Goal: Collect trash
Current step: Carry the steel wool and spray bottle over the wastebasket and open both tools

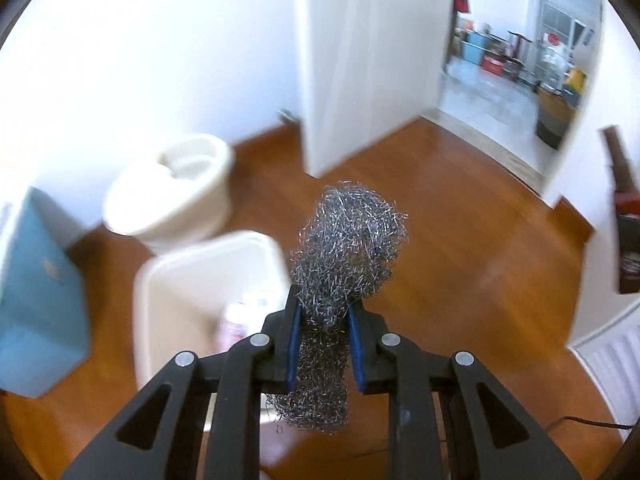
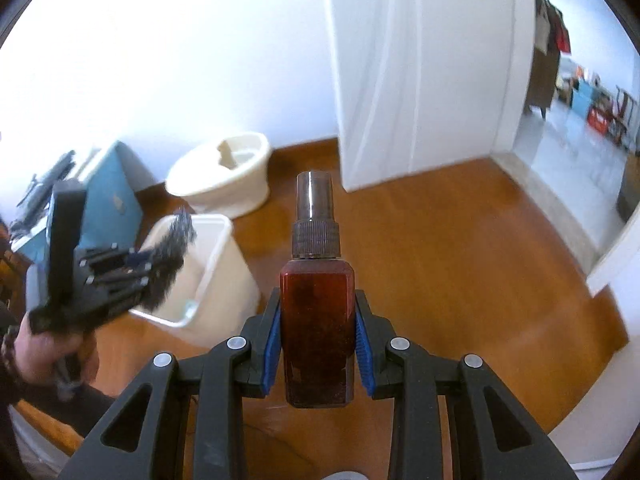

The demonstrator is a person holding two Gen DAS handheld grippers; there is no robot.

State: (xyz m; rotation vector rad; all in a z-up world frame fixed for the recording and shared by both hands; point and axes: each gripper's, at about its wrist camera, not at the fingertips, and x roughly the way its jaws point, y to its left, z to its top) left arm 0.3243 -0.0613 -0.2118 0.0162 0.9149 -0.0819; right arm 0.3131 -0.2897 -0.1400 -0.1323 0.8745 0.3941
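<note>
My left gripper (image 1: 323, 312) is shut on a grey steel wool scrubber (image 1: 348, 240) and holds it in the air just right of a white rectangular trash bin (image 1: 200, 276) on the wooden floor. Some packaging lies inside the bin. My right gripper (image 2: 318, 308) is shut on a dark red spray bottle (image 2: 317, 312) with a black cap, upright, held above the floor right of the same bin (image 2: 224, 280). The left gripper (image 2: 148, 264) with the scrubber (image 2: 172, 256) shows over the bin's left rim in the right wrist view.
A cream round tub (image 1: 176, 192) stands behind the bin by the wall. A teal box (image 1: 40, 300) is at the left. A white door (image 1: 360, 60) stands open to a cluttered room (image 1: 516, 60). Dark furniture (image 1: 624, 216) is at the right.
</note>
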